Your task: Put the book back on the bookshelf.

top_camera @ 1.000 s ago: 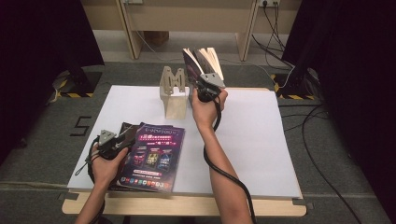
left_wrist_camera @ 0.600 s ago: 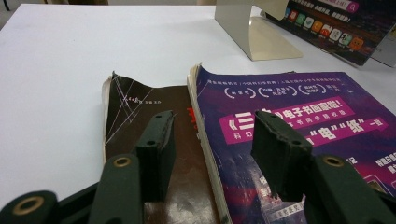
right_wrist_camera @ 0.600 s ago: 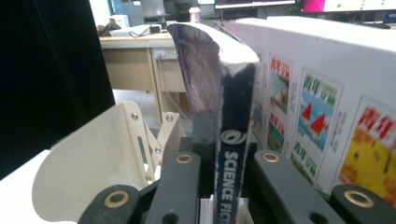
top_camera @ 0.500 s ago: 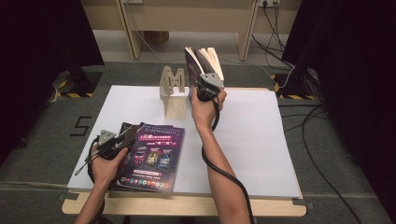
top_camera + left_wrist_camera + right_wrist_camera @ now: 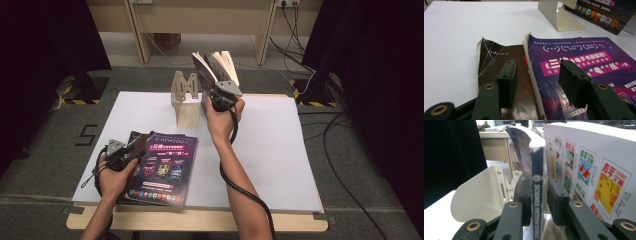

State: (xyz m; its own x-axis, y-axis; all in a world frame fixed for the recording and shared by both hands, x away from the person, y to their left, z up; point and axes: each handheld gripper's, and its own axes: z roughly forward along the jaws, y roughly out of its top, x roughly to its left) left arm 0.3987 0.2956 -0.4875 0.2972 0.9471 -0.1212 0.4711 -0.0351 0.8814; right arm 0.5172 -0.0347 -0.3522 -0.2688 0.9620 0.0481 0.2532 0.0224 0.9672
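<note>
Upright at the far edge of the table (image 5: pixel 280 150), a thin magazine (image 5: pixel 537 192) stands on end beside the cream bookend (image 5: pixel 186 95), its spine running vertically and facing the right gripper (image 5: pixel 216 100). That gripper's jaws have just been opening; the spine sits between them, the right pad clear of it. Nearer the person, the left gripper (image 5: pixel 135 149) rests with jaws apart over two flat magazines (image 5: pixel 574 62), holding nothing.
</note>
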